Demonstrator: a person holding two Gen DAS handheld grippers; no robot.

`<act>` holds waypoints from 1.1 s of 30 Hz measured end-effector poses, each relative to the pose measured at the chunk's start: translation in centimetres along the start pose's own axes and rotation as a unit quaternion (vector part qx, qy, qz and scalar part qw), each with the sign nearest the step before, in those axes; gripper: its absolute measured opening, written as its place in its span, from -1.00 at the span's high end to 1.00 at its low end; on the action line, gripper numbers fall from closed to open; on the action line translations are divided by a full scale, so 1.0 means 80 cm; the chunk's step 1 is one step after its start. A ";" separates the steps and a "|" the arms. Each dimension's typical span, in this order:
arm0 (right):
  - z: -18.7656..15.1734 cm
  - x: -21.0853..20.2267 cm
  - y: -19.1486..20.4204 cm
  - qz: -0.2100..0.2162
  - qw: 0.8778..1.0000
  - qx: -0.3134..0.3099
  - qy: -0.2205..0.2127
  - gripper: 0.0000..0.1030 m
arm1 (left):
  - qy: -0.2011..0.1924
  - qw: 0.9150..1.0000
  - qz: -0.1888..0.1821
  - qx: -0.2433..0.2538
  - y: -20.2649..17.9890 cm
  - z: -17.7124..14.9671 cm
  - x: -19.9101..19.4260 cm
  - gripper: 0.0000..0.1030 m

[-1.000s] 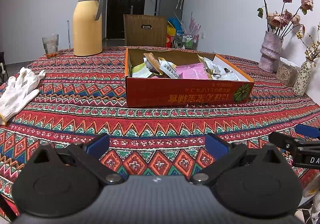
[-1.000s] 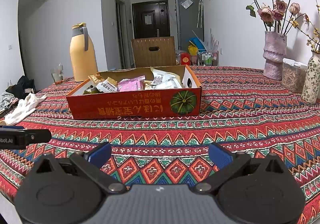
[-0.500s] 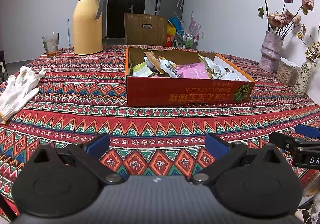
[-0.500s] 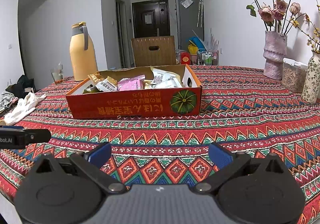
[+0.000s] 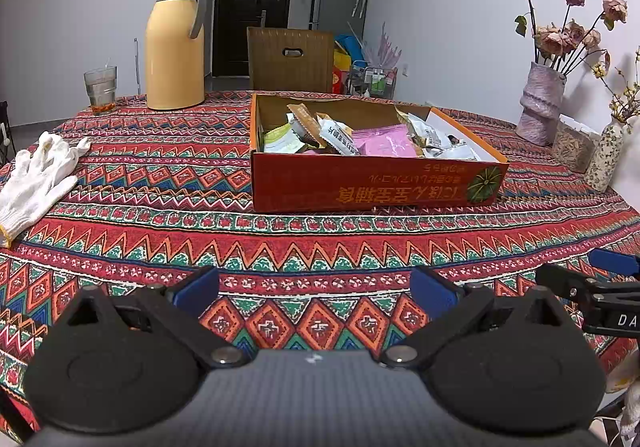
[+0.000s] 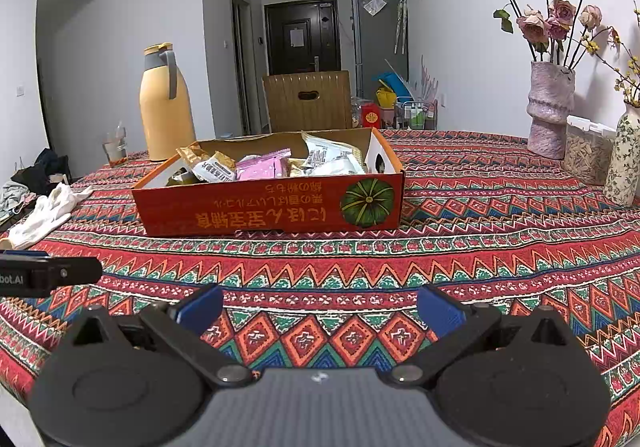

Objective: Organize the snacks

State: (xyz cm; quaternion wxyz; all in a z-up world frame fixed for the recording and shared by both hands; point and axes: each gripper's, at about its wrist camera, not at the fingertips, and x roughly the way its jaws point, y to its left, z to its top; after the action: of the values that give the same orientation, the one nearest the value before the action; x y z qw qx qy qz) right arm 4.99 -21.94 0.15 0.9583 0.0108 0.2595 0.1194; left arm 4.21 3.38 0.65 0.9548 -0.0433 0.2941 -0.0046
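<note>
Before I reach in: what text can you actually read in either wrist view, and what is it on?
"DA": white letters, cut off by the frame edge, on the right gripper body, seen from the left wrist.
"bot.AI": cut-off label on the left gripper body, seen from the right wrist.
Yellow characters on the red snack box front: printed upside down, not legible.
Print on the snack packets: too small to read.

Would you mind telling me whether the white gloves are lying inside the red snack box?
No, the white gloves lie on the tablecloth, well left of the red snack box.

Yellow thermos (image 5: 175, 47), glass (image 5: 100, 89), white gloves (image 5: 38, 177), flower vase (image 5: 541, 103), patterned tablecloth (image 5: 160, 231)
</note>
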 end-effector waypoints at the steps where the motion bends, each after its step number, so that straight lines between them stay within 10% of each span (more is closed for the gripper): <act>1: 0.000 0.000 0.000 0.000 1.000 0.000 0.000 -1.00 | 0.000 1.000 0.000 0.000 0.000 0.000 0.000 -1.00; 33: -0.007 0.001 -0.004 -0.002 1.000 0.001 0.003 -1.00 | 0.004 1.000 -0.003 0.000 0.000 -0.001 0.000 -1.00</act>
State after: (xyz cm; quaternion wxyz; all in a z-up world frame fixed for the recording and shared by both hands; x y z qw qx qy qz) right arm 4.85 -22.23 -0.39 0.9577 0.0108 0.2624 0.1176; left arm 4.16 3.36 0.57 0.9536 -0.0442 0.2976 -0.0075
